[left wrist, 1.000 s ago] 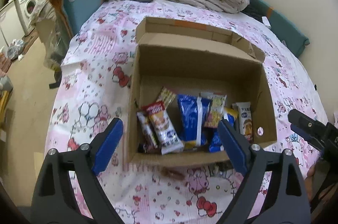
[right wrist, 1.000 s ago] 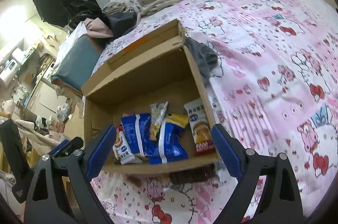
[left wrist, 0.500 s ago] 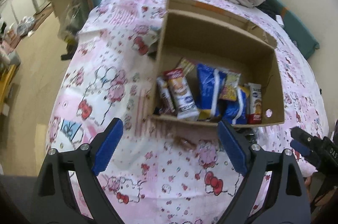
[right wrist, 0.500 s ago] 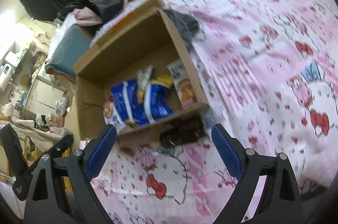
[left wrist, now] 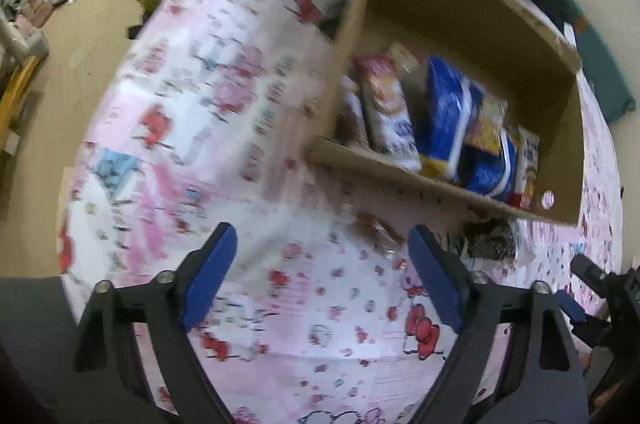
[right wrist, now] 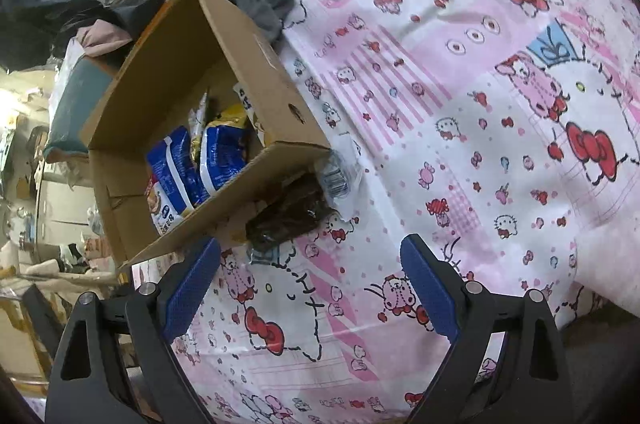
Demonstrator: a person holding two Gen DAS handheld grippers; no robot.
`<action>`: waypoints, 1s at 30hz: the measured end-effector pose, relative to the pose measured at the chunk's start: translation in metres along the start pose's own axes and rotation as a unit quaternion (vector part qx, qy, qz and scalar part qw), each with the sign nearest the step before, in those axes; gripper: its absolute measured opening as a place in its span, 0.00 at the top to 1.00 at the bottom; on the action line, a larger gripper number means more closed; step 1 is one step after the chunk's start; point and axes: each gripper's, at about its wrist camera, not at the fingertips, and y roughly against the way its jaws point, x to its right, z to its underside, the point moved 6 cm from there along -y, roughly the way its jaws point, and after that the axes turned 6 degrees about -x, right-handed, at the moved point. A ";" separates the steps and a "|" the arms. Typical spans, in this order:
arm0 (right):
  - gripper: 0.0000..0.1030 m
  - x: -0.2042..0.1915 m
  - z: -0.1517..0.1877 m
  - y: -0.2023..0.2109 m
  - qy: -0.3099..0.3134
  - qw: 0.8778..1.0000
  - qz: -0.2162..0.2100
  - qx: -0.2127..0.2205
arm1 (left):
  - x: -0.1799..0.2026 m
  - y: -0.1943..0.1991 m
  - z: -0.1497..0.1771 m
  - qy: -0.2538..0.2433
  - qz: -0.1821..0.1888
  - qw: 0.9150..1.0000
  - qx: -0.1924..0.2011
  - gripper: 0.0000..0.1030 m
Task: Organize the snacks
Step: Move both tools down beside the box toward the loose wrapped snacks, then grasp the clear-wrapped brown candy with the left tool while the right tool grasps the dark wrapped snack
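Crinkly snack packets in cardboard box

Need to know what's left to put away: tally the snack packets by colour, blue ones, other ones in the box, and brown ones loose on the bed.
Blue packets, in the cardboard box: 2
Other packets in the box, such as the red-and-white packet: 5
Brown packets, loose on the bedsheet in front of the box: 2
Total: 9
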 end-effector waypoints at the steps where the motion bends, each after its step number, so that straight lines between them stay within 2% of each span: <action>1: 0.09 -0.001 0.000 -0.002 -0.001 1.000 -0.001 -0.003 | 0.008 -0.007 0.000 -0.015 -0.002 1.000 -0.004 0.21; 4: 0.09 -0.003 0.000 -0.005 0.003 1.000 -0.002 -0.009 | 0.024 -0.027 -0.002 -0.043 -0.018 0.999 -0.016 0.21; 7: 0.09 -0.004 0.000 -0.009 0.005 1.000 -0.001 -0.015 | 0.027 -0.044 -0.004 -0.021 -0.030 0.999 -0.031 0.25; 9: 0.09 -0.004 0.000 -0.011 0.003 1.000 -0.004 -0.019 | 0.029 -0.055 -0.004 0.000 -0.033 0.998 -0.045 0.35; 11: 0.09 -0.005 -0.001 -0.013 0.002 1.000 -0.006 -0.021 | 0.031 -0.063 -0.002 0.011 -0.040 0.998 -0.055 0.39; 13: 0.09 -0.005 -0.001 -0.014 0.003 1.000 -0.005 -0.023 | 0.031 -0.069 -0.001 0.016 -0.063 0.997 -0.053 0.44; 16: 0.09 -0.004 -0.001 -0.015 0.007 1.000 -0.001 -0.023 | 0.030 -0.071 0.001 0.010 -0.075 0.996 -0.045 0.68; 17: 0.09 -0.003 -0.001 -0.016 0.007 1.000 0.001 -0.024 | 0.030 -0.070 0.003 0.007 -0.075 0.996 -0.047 0.83; 18: 0.09 -0.002 -0.001 -0.017 0.005 1.000 0.002 -0.025 | 0.030 -0.069 0.007 0.005 -0.072 0.996 -0.055 0.88; 24: 0.09 -0.002 -0.007 -0.024 0.006 1.000 0.015 -0.026 | 0.021 -0.055 0.024 -0.017 -0.059 0.995 -0.084 0.89; 27: 0.09 -0.003 -0.014 -0.037 0.021 0.998 0.047 -0.038 | 0.017 -0.034 0.031 -0.036 -0.049 0.995 -0.083 0.89; 30: 0.09 -0.010 -0.016 -0.054 0.044 0.995 0.066 -0.057 | 0.014 -0.007 0.039 -0.050 -0.019 0.995 -0.085 0.89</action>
